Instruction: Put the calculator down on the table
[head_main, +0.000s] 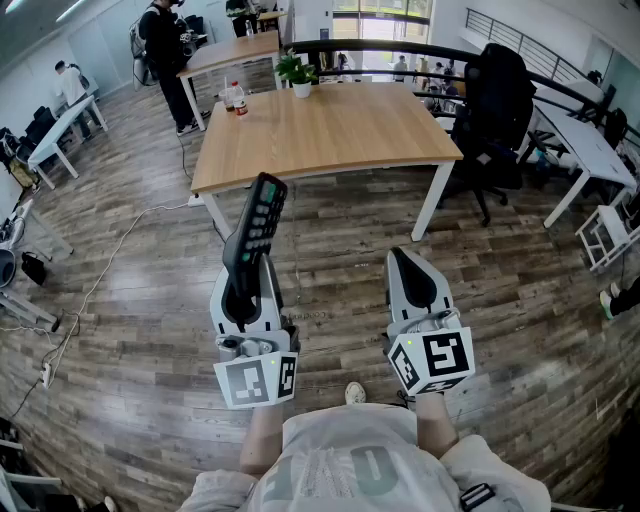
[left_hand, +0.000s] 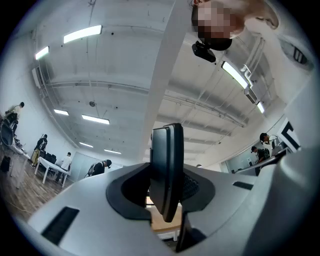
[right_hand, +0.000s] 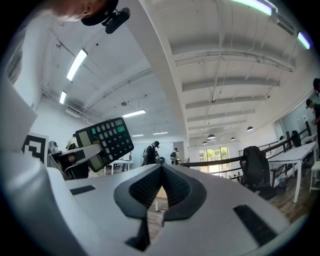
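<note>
A black calculator stands on edge, clamped at its lower end by my left gripper, which points up and forward over the wood-plank floor. In the left gripper view the calculator rises edge-on between the jaws. The right gripper view shows its keypad off to the left. My right gripper hangs beside the left one with its jaws together and nothing between them. The wooden table lies ahead, beyond both grippers.
On the table stand a potted plant and two bottles near its far edge. A black office chair sits at the table's right. People stand at other desks at the back left. A cable trails across the floor.
</note>
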